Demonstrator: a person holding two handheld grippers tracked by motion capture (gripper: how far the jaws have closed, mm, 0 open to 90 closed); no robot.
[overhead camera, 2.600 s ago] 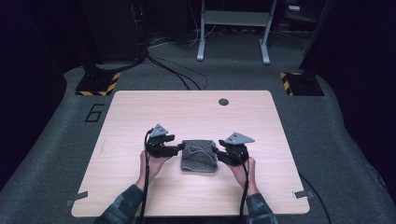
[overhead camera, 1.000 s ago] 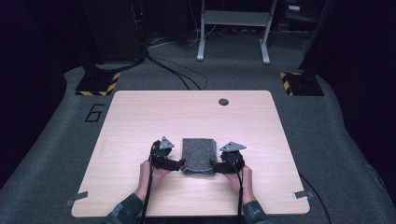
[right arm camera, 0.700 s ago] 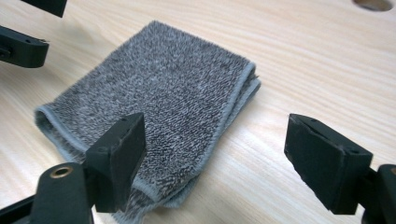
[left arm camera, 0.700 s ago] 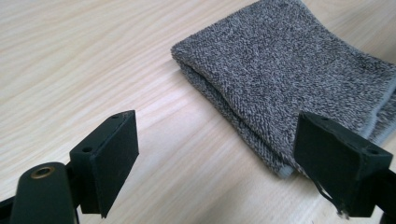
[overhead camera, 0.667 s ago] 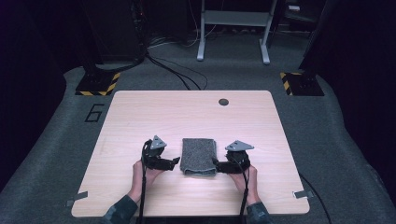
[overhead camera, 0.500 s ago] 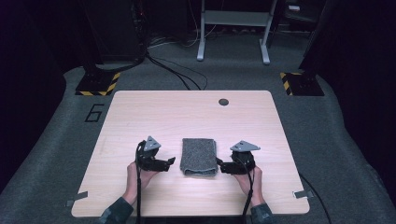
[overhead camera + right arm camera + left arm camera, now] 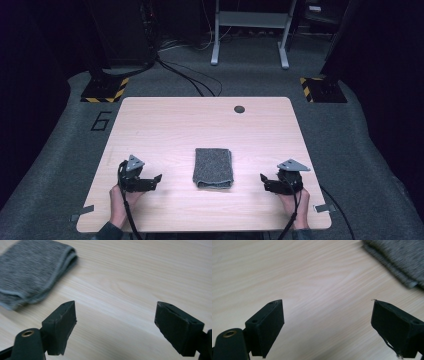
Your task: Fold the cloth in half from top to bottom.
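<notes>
- Since both claws flanked the folded grey towel [image 7: 213,168] a second ago, the high view now has them drawn apart toward the two sides of the surface [image 7: 200,120]: the left claw [image 7: 156,179] sits well to the towel's left, the right claw [image 7: 263,180] well to its right, each with bare wood between it and the cloth.
- In that same view the towel lies alone near the middle of the surface, a neat upright rectangle with nothing touching it, in the same spot as a second ago.
- In the left gripper view, the left claw [image 7: 325,322] stands wide with only wood grain between its jaws; they have just been opening a little further, and nothing is held. A corner of the towel [image 7: 397,260] shows at the upper right, well clear of the jaws.
- In the right gripper view, the right claw [image 7: 115,326] is likewise wide and empty, having just been opening. The towel [image 7: 30,272] lies at the upper left, its stacked folded edges visible, apart from the jaws.
- Judged from this, the folding looks finished: cloth released, both hands retreating.
</notes>
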